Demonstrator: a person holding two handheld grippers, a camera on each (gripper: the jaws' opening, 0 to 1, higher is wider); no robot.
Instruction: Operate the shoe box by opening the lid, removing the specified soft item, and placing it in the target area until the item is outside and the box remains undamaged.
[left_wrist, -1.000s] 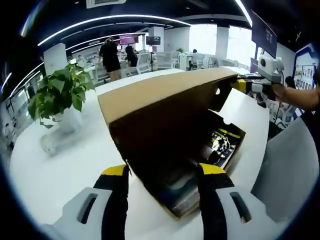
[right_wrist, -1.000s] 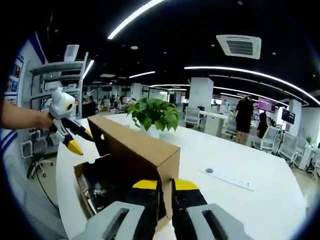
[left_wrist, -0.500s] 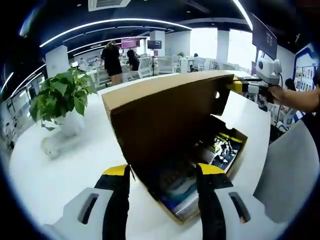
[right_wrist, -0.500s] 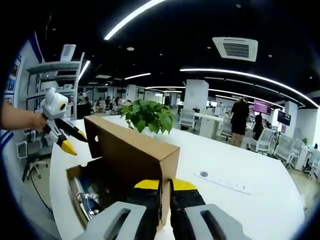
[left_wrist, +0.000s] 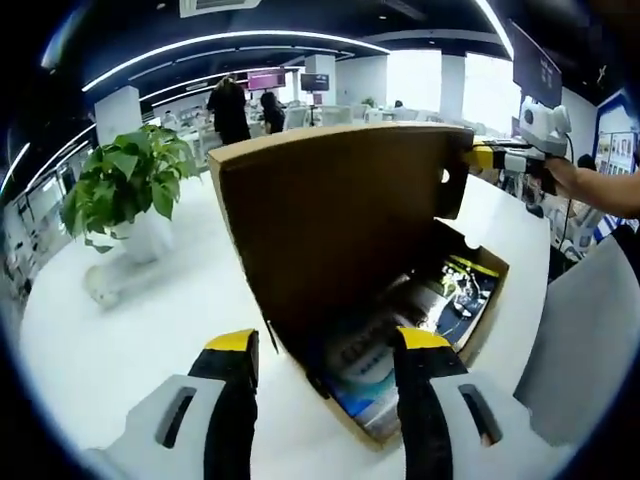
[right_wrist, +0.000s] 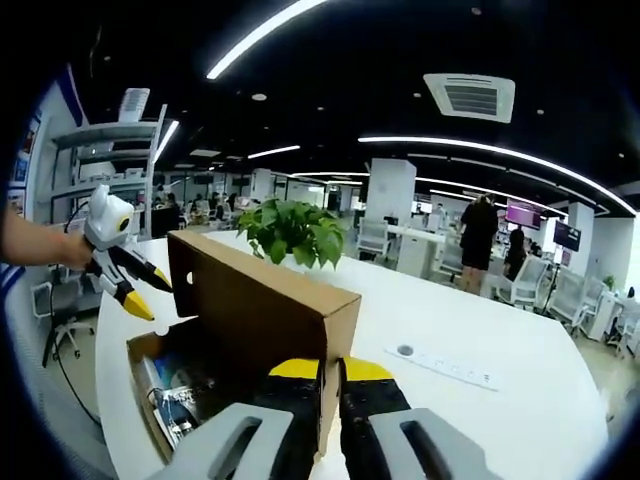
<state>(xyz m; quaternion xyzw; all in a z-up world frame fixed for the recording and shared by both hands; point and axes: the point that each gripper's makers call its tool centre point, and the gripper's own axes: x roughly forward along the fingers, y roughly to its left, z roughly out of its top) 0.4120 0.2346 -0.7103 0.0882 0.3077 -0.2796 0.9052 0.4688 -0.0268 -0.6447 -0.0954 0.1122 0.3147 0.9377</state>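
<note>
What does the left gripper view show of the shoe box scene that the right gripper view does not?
Left gripper view: the lid's brown underside. Right gripper view: the lid's outer top, its corner pinched by the right tongs, and a white strip. Both: raised lid, printed packaging inside the shoe box, potted plant, white table.

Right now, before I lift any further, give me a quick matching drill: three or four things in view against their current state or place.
1. brown cardboard lid
2. right tongs
3. left tongs
4. leafy green potted plant

a. standing on the white table, apart from the box
b. open, at the box's near edge
c. raised, tilted up over the box
d. shut on the lid's edge

Pairs: 1-c, 2-d, 3-b, 4-a
</note>
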